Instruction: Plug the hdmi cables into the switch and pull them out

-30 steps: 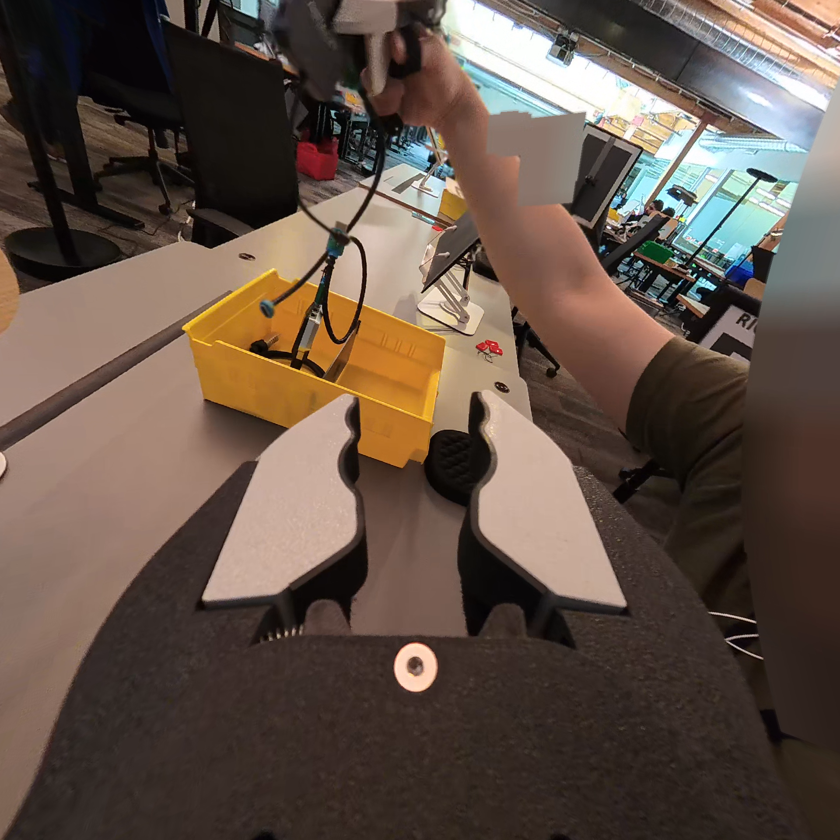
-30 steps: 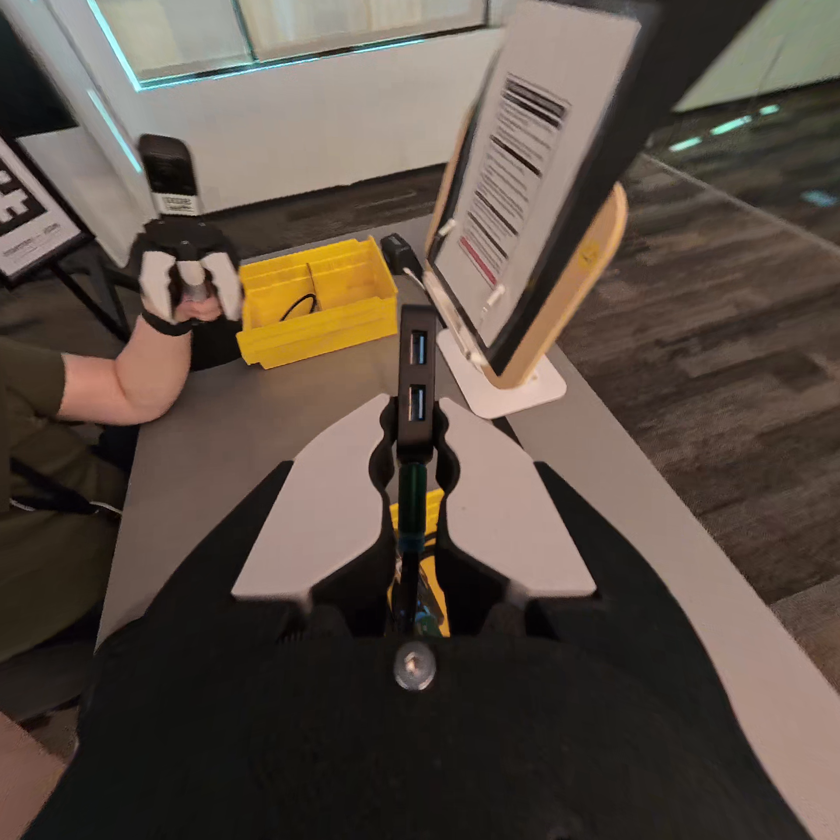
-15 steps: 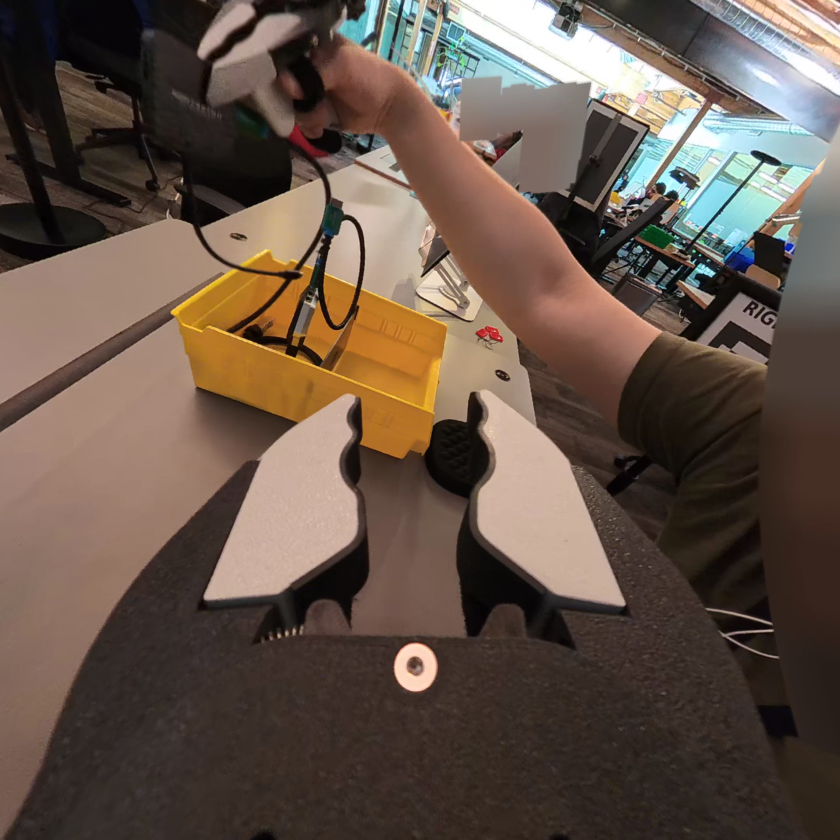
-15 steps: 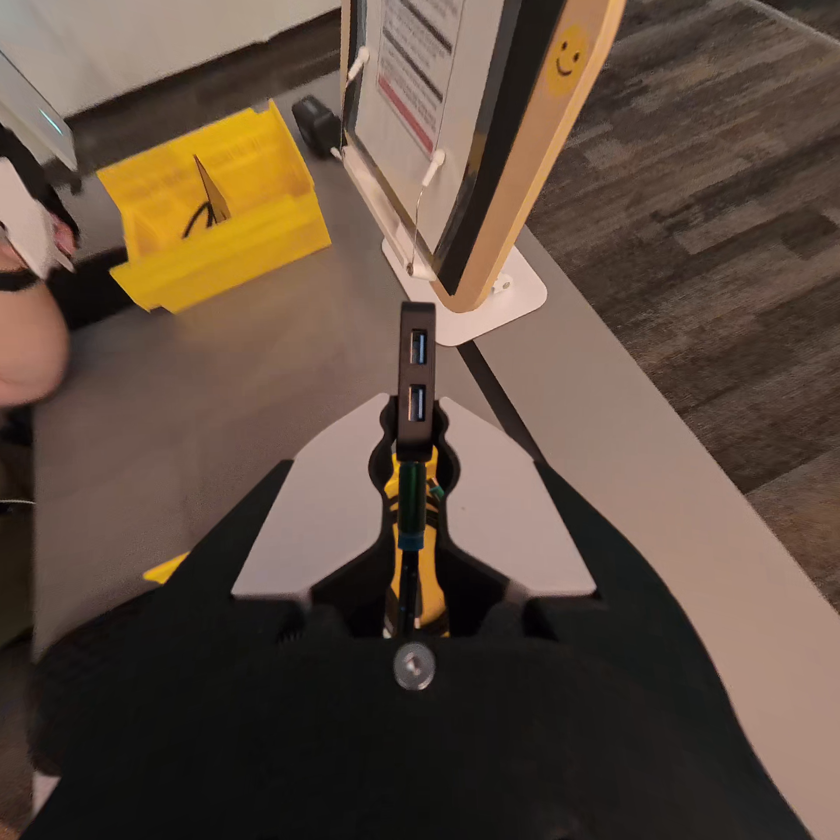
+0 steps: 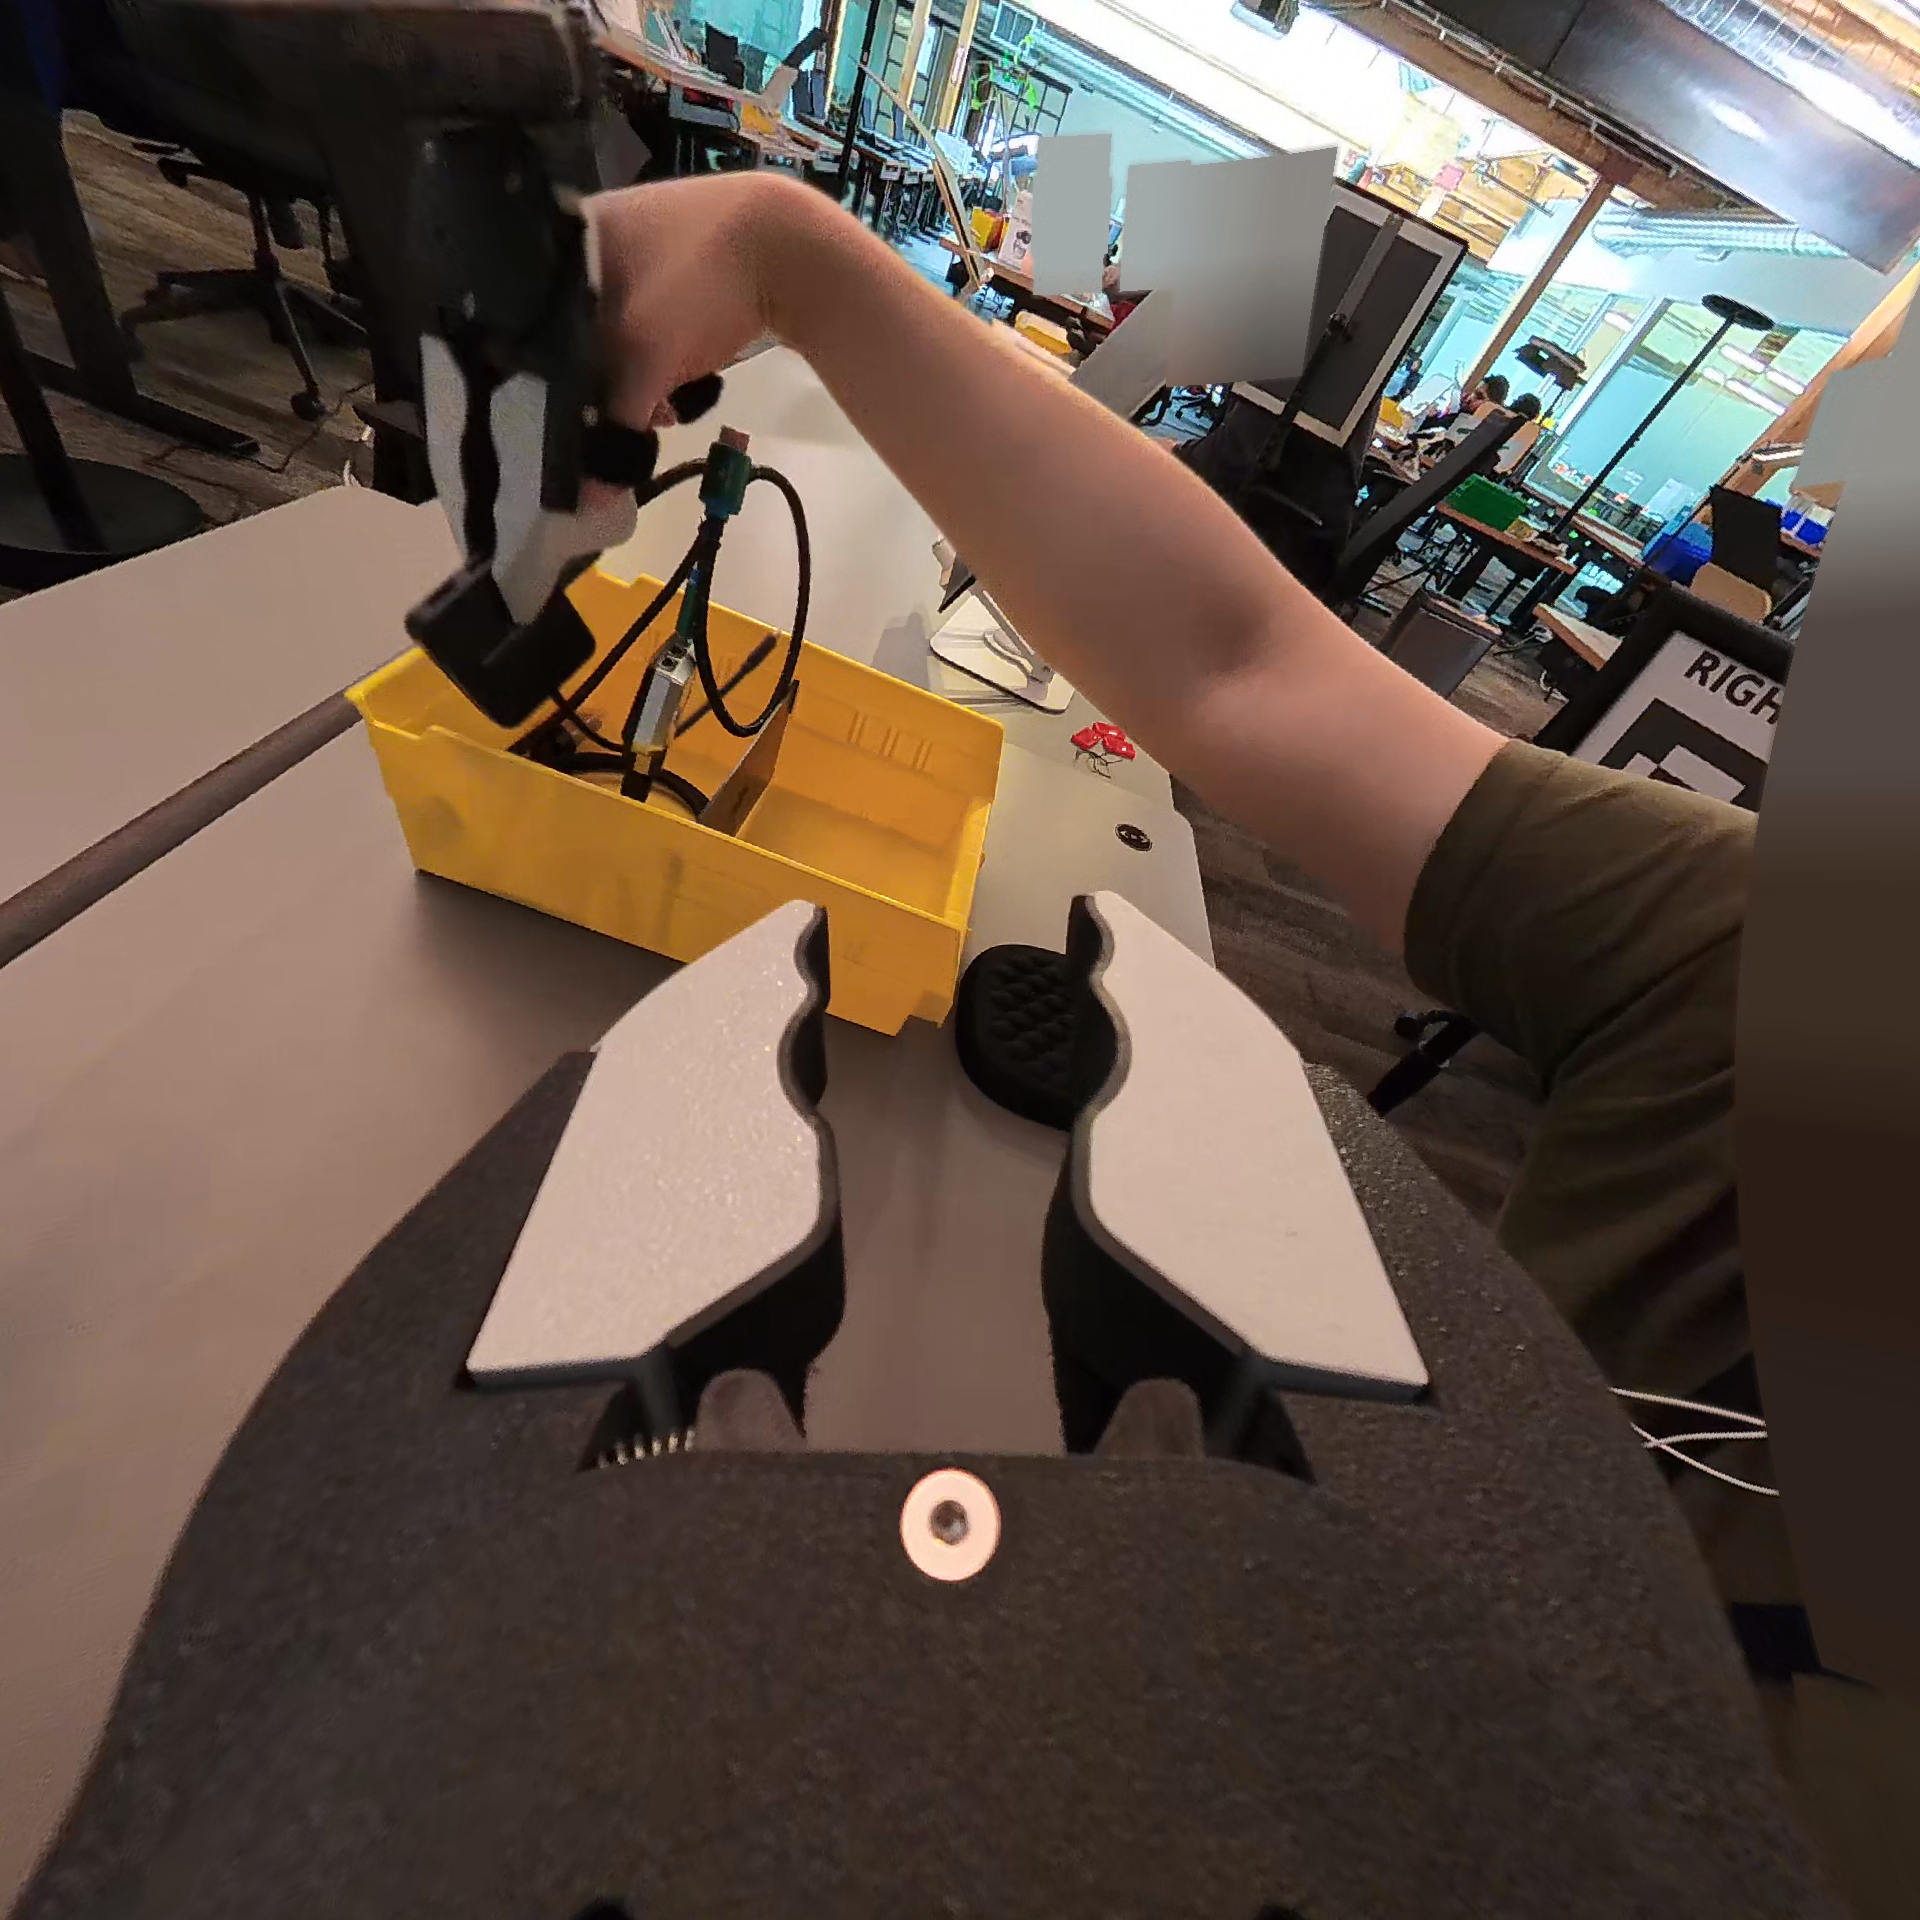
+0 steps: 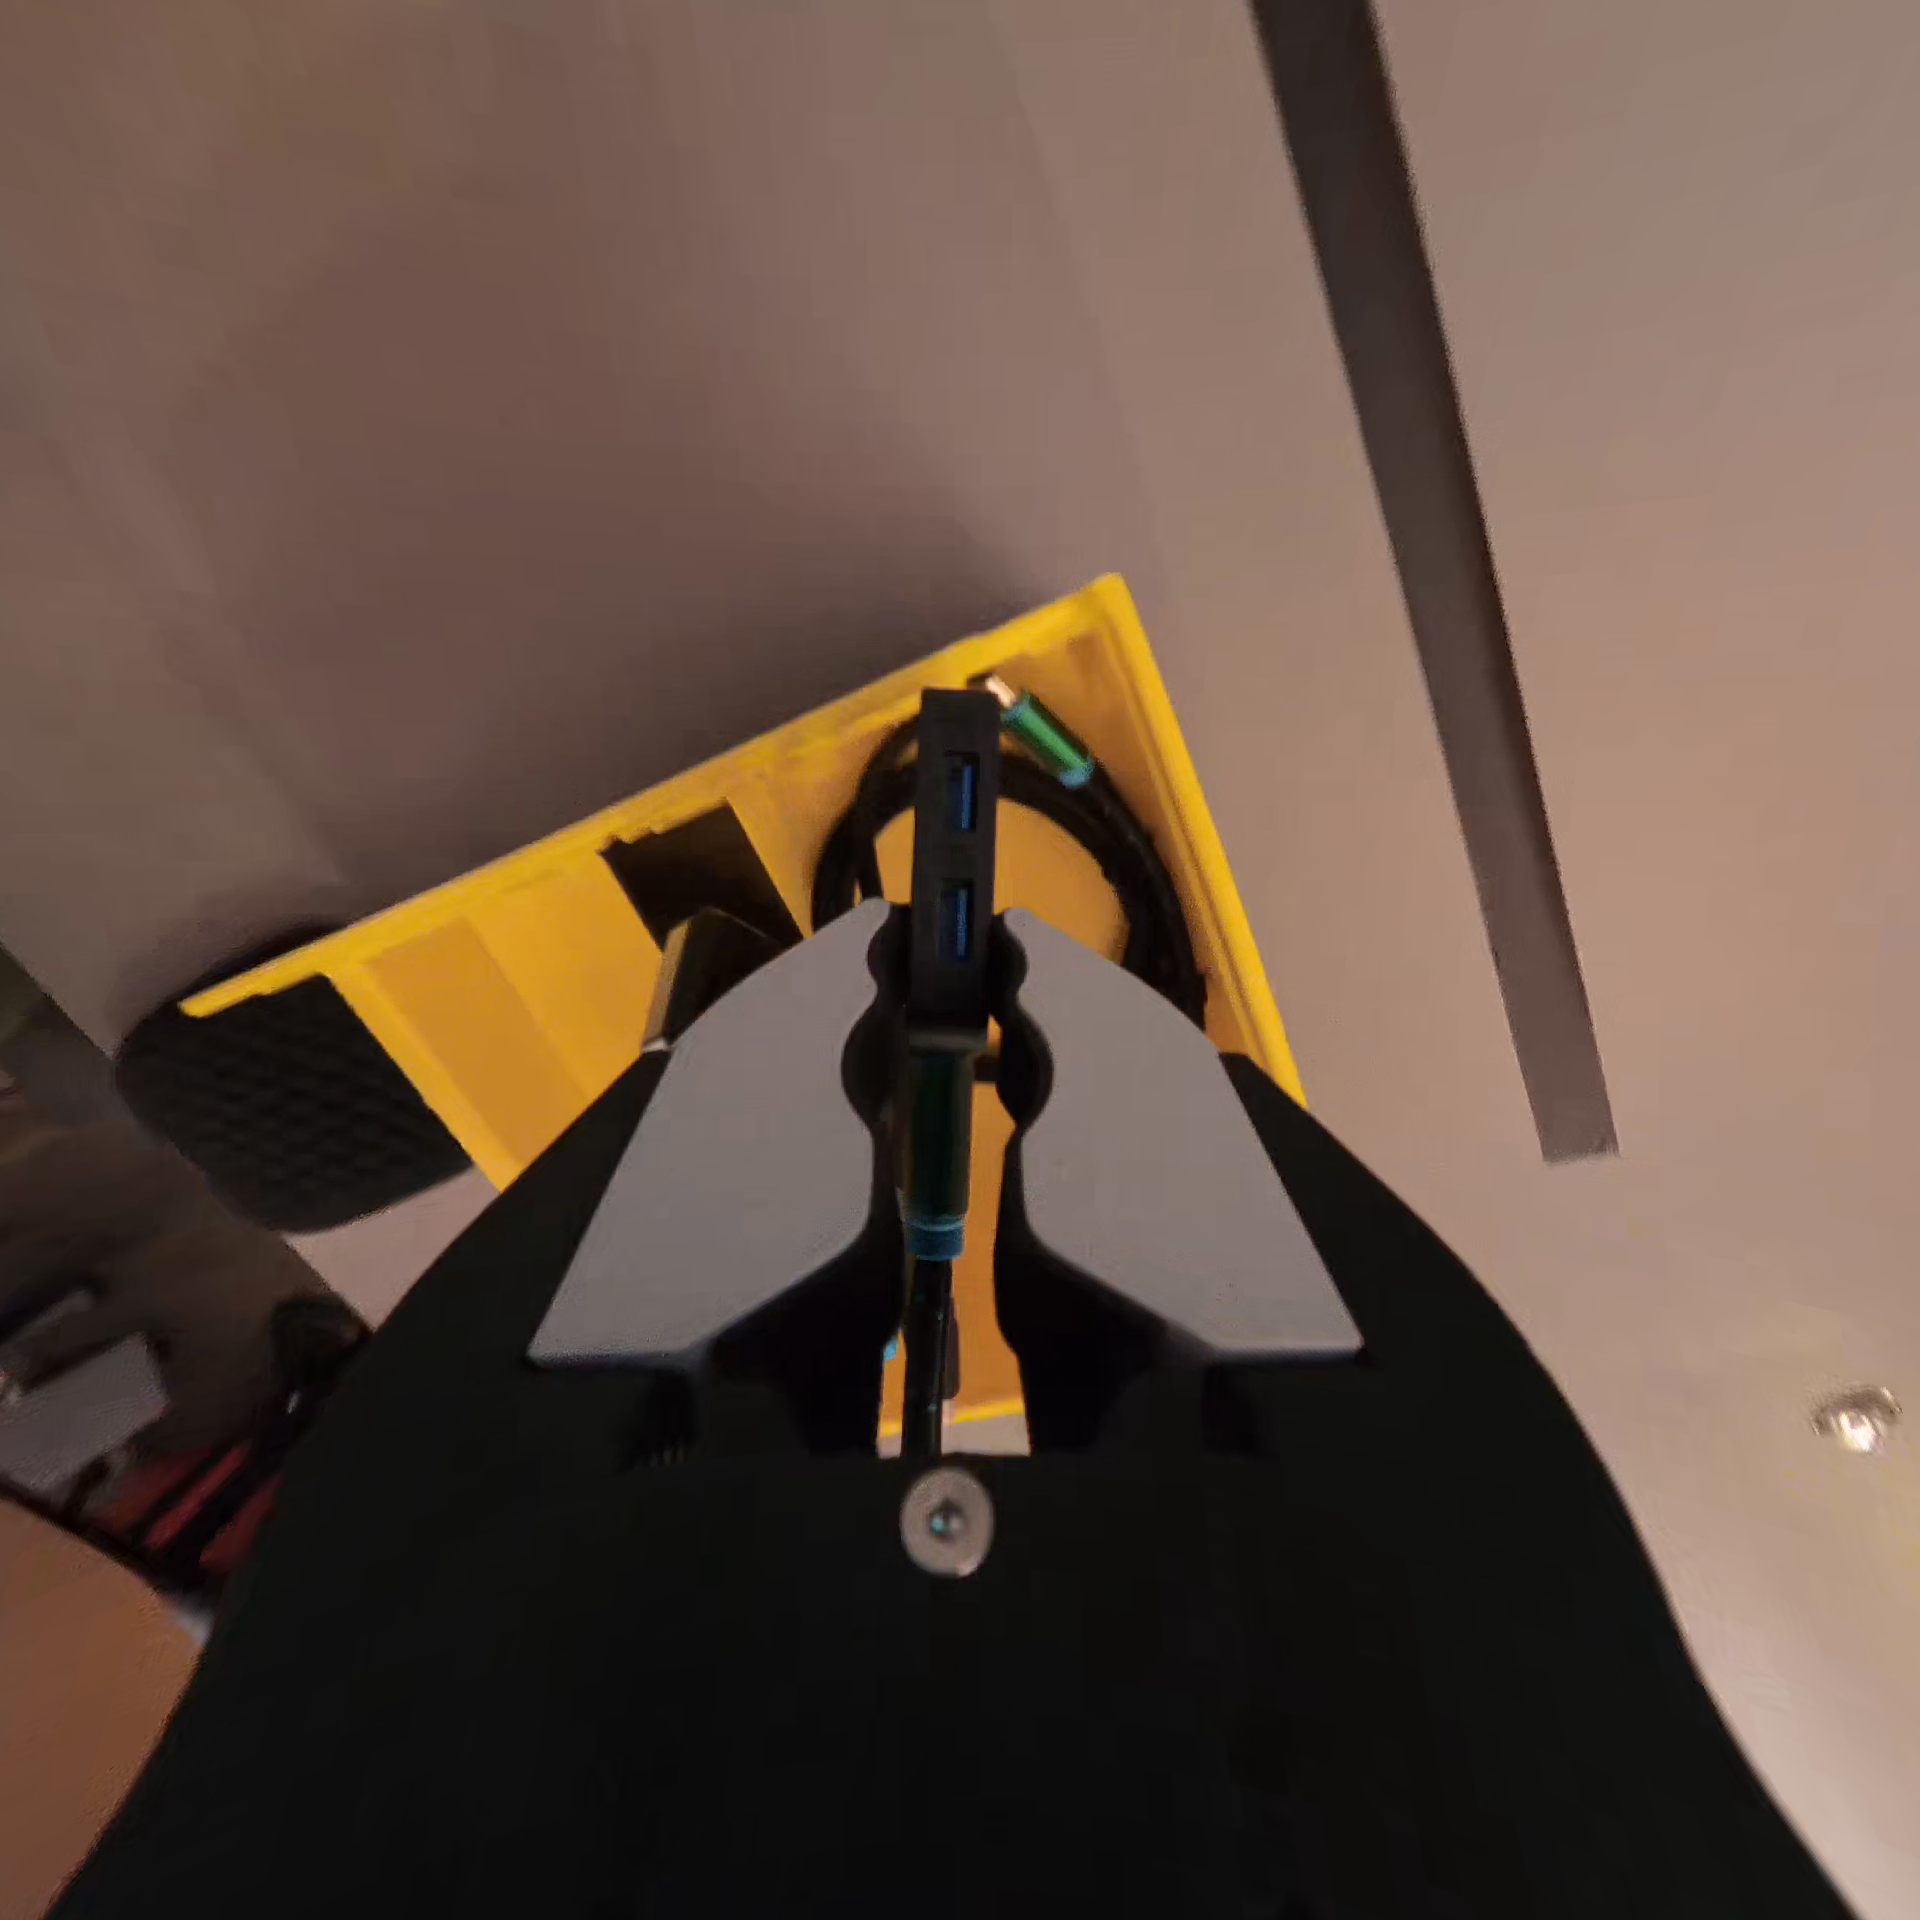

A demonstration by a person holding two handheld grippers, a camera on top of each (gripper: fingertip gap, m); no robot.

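In the right wrist view my right gripper [image 6: 948, 925] is shut on a slim black switch [image 6: 951, 831] with two blue ports, pointing down over the yellow bin [image 6: 488, 977]. A green-collared cable runs back from the switch between the jaws. A coiled black cable [image 6: 1138, 883] with a green plug [image 6: 1039, 740] lies in the bin. In the left wrist view my left gripper [image 5: 951, 935] is open and empty, low over the table in front of the bin [image 5: 675, 862]. The right gripper [image 5: 509, 499] shows there above the bin's left end, with the switch [image 5: 499, 644] and hanging cables [image 5: 727, 488].
A black textured pad [image 5: 1023, 1039] lies beside the bin's near right corner. A dark groove [image 6: 1455, 582] crosses the grey table [image 5: 208, 1039]. A white tablet stand [image 5: 992, 655] and small red items [image 5: 1107, 740] sit behind the bin. The person's arm spans the view. Spacing between my two grippers at the tips: around 30 cm.
My right gripper came down from high above and tipped downward, bringing the switch and its cables over the bin's left compartment. My left gripper stayed open and barely moved.
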